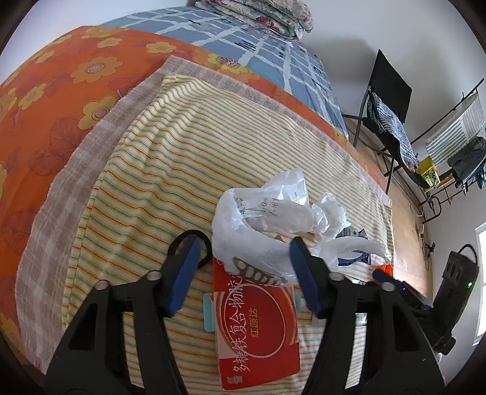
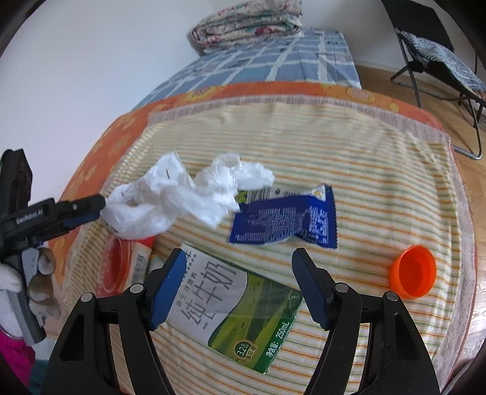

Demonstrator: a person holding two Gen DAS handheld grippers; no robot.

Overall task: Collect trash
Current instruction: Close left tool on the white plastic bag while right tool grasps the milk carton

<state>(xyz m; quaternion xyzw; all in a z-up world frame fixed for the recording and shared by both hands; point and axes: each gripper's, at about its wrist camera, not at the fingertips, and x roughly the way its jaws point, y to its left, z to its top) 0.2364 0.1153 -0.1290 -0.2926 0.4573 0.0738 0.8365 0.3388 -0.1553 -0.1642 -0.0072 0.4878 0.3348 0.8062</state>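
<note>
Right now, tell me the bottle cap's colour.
Orange; the bottle cap shows best in the right wrist view.

Striped towel [image 2: 349,158] spread over a checked grey-beige cloth [image 1: 54,194], its edge showing along the towel's left and far sides. Under both, an orange floral sheet [image 1: 60,79]. Beyond that, a blue plaid sheet [image 2: 273,60] reaching the white wall, with a folded floral quilt [image 2: 246,24] stacked at its far end. Wooden floor [image 1: 404,206] right of the bed. Black folding chair [image 1: 388,91] there, a blue checked garment [image 1: 395,133] draped on its seat. Drying rack [image 1: 455,145] further right, clothes hung on it. Black power strip [image 1: 458,267] near the right edge, small green light on.
</note>
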